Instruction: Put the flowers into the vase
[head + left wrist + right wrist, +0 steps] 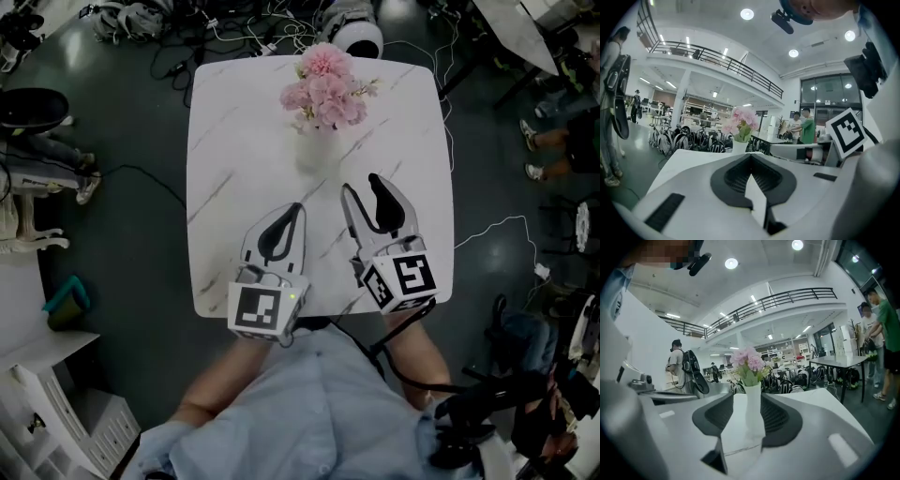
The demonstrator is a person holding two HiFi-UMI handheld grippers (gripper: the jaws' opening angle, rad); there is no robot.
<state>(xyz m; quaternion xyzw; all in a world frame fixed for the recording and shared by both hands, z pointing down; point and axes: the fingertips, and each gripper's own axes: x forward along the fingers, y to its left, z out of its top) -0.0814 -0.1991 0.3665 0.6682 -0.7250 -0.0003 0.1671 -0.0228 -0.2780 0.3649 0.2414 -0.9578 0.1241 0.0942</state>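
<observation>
1. The dark floor (141, 234) lies all round me. Cables (234, 37) tangle at 12 o'clock beyond the table, and someone's shoes (536, 141) show at 2 o'clock.
2. The white marble table (225, 169) stands straight ahead of me. Only open tabletop lies between my claws and the vase.
3. My right claw (361, 185) is over the near part of the table at 5 o'clock. Its jaws stand well apart and grip nothing. In the right gripper view the vase shows framed between them, but well beyond the tips and untouched.
4. My left claw (296, 208) is at 7 o'clock, just beside the right one. Its jaws meet at the tips, with nothing between them.
5. The white vase (314, 150) stands upright on the table's 12 o'clock side. It is at 11 o'clock from my right claw and 1 o'clock from my left.
6. The pink flowers (325, 84) sit bunched in the vase's mouth, stems down.
</observation>
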